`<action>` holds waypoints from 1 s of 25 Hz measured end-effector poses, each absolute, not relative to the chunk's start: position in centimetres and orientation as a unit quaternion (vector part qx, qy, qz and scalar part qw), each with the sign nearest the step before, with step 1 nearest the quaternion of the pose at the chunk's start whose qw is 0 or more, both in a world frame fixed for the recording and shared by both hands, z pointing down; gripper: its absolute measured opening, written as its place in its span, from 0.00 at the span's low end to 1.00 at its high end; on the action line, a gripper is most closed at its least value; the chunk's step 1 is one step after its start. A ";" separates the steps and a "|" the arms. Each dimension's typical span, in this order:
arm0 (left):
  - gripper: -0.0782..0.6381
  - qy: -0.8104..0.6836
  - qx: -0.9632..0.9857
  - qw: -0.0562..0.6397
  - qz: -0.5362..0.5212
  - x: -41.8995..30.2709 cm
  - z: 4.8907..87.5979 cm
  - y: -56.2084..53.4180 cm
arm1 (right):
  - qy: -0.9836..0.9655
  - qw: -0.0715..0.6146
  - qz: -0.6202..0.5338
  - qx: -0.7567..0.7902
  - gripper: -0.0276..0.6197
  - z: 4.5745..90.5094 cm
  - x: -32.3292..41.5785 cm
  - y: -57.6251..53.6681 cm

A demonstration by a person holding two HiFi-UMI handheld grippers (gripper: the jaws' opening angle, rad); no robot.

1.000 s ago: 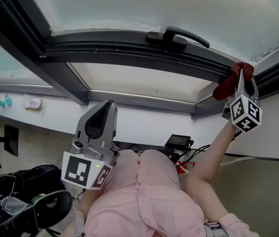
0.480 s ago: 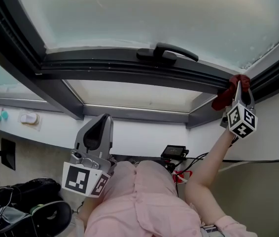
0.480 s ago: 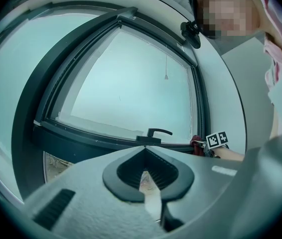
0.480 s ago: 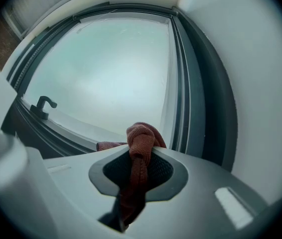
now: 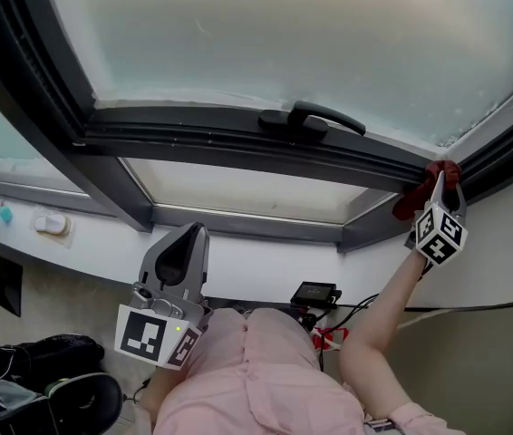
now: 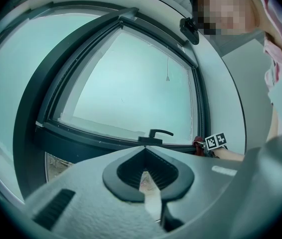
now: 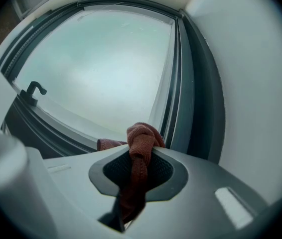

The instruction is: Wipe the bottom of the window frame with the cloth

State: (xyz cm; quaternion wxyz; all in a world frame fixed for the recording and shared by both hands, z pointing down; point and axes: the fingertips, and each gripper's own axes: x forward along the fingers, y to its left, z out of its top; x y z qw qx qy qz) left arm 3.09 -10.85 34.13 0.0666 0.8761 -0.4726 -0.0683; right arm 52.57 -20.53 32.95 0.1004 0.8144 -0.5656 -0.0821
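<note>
A dark grey window frame [image 5: 238,143] with a black handle [image 5: 309,116] fills the top of the head view. My right gripper [image 5: 441,181] is shut on a red cloth [image 5: 420,193], which it presses against the bottom rail at the frame's right corner. In the right gripper view the red cloth [image 7: 140,146] bunches out between the jaws, close to the corner of the window frame [image 7: 181,98]. My left gripper [image 5: 177,259] hangs low in front of the person's body, away from the window, shut with nothing in it.
A white sill and wall [image 5: 266,261] run below the window. A black device with cables [image 5: 314,294] sits below the sill. Bags and dark items [image 5: 48,397] lie on the floor at lower left. Small items [image 5: 50,222] rest on the ledge at left.
My right gripper has stayed with the cloth at the frame's right corner, shifting slightly in the picture as the head view tilted. The left gripper is unchanged.
</note>
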 end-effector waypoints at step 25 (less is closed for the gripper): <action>0.11 -0.465 0.879 0.093 -0.047 -0.4 35.7 -8.8 | -0.792 0.112 -0.176 0.574 0.15 31.6 17.2 -22.0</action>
